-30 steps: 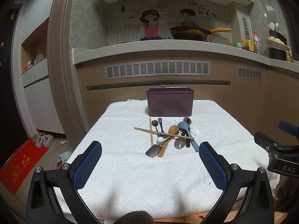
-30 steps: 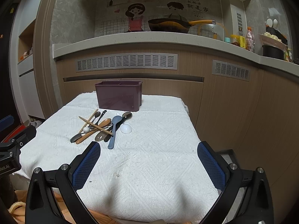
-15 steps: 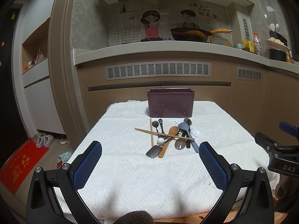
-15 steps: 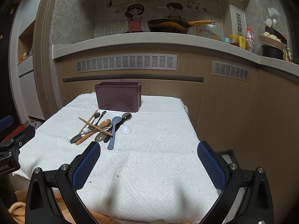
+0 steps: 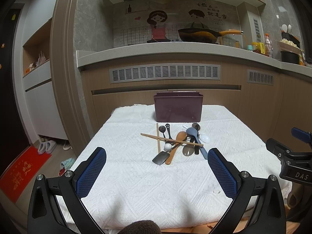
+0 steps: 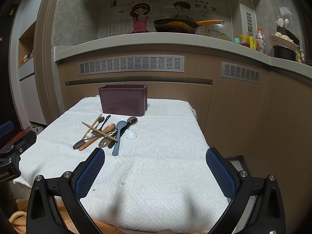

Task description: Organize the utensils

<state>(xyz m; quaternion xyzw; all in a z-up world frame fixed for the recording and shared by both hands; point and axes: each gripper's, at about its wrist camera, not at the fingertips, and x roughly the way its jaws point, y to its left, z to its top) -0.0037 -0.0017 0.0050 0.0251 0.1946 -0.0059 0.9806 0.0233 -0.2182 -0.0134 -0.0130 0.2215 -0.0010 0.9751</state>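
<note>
Two big grippers, one messy pile, so plenty can go sideways here:

- Biggest thing first: the white cloth [image 5: 124, 185] covering the table fills the lower half of both views. It looks loose and textured, so a finger dragging across it could bunch it up and shift the whole pile.
- Maroon caddy [image 5: 178, 107] sits upright at the centre of the left view, just behind the pile. It has a divider inside, so stuff could land in the wrong section, and a long handle poking its wall might tip or slide it.
- Left gripper [image 5: 157, 172] is spread wide with nothing in it, hanging over the near cloth, well short of the utensils. Right gripper [image 6: 155, 172] is the same, spread and empty, with the pile off to its upper left. If both go in together they could bump.
- Utensil pile [image 5: 176, 143] is the real trap: crossed chopsticks [image 5: 171, 139] lie over the wooden spoon [image 5: 176, 145] and the blue spoon [image 5: 195, 138]. Pull one and the rest probably scatter.
- White spoon [image 5: 204, 138] looks smooth and rounded, so I'd guess it slips out of a pinch.
</note>
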